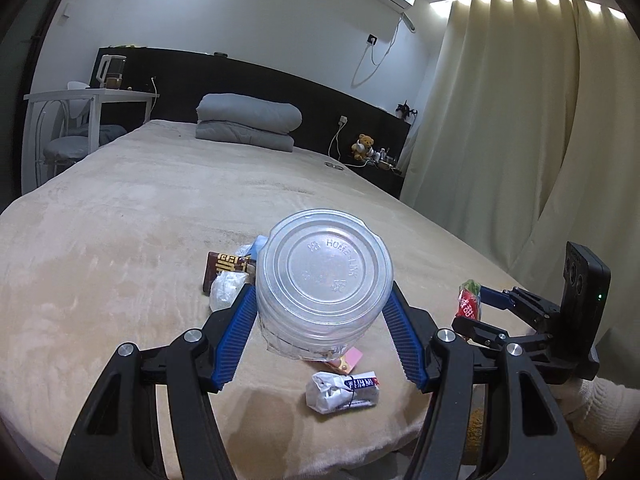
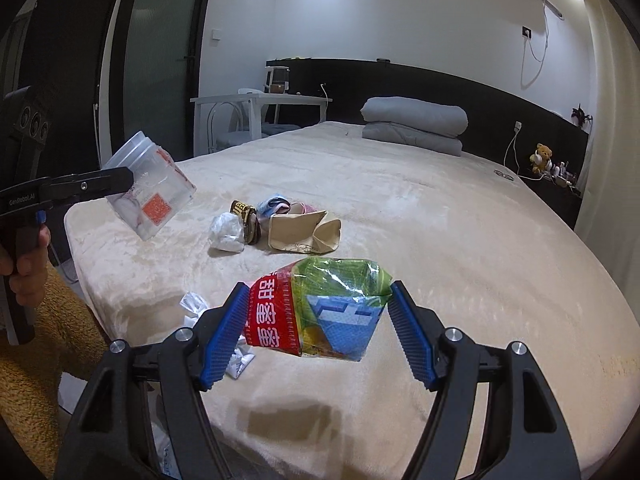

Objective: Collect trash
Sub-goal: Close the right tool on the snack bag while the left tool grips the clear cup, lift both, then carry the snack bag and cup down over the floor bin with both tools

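My left gripper point(image 1: 322, 290) is shut on a clear plastic jar point(image 1: 324, 276), whose ribbed base faces the camera; it hangs above the beige bed point(image 1: 120, 240). In the right wrist view the same jar point(image 2: 150, 184) is tilted in the left gripper point(image 2: 120, 178) at the left. My right gripper point(image 2: 317, 287) is shut on a crumpled red and green snack bag point(image 2: 316, 312), lifted off the blanket. That bag point(image 1: 470, 300) and the right gripper point(image 1: 492, 300) also show at the right of the left wrist view.
More litter lies on the bed point(image 2: 440, 240): a tan paper bag point(image 2: 304, 230), a white plastic wad point(image 2: 226, 234), a brown wrapper point(image 2: 246, 216), a crumpled white wrapper point(image 1: 342, 392). A folded grey duvet point(image 2: 414, 124) lies at the head. A white desk point(image 2: 260, 100) stands beyond, curtains point(image 1: 520, 120) to the right.
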Demonstrator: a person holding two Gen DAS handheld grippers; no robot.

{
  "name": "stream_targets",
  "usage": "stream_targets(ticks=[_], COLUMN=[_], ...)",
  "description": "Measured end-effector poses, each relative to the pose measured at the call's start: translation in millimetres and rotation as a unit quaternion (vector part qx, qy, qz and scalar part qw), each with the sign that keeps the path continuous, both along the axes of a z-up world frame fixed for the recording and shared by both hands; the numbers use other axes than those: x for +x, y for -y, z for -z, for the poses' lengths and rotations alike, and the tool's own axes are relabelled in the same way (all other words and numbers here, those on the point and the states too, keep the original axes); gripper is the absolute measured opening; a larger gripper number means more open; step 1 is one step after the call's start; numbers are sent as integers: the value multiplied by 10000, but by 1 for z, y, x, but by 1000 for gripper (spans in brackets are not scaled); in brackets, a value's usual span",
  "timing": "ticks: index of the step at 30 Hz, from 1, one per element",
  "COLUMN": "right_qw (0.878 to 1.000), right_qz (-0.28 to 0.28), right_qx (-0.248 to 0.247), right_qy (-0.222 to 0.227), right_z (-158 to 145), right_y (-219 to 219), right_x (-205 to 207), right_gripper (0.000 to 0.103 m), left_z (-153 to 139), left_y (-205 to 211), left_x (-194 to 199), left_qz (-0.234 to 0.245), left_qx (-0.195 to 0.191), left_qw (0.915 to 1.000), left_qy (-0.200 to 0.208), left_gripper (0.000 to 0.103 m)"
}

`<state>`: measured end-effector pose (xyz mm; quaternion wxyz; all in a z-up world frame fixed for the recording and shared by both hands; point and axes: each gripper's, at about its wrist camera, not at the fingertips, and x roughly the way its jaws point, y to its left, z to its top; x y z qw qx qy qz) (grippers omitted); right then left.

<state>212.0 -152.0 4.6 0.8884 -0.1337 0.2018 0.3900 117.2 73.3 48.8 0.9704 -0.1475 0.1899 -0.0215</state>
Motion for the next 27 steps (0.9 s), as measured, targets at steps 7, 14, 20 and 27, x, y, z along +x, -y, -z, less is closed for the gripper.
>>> stream_targets(ticks=[7,14,20,27], right_qw=[9990,9982,9986,9972], right_qz=[130,91,39,22], right_qx=[286,391,292,335], right_qy=[-314,-443,-431,-668], right_z=[6,10,14,18], right_y=[25,38,42,47], right_x=[-35,-78,-110,-125], right_gripper=[70,70,70,70], left_z=[1,12,11,24], left_y=[18,42,57,76], left_x=[-35,-71,-93,-106], left_qz=[54,55,105,-25], left_qx=[-52,-151,-44,37], left_qw=[9998,9997,9998,9998], left_qy=[160,170,166,-168], left_gripper=[63,63,63,63])
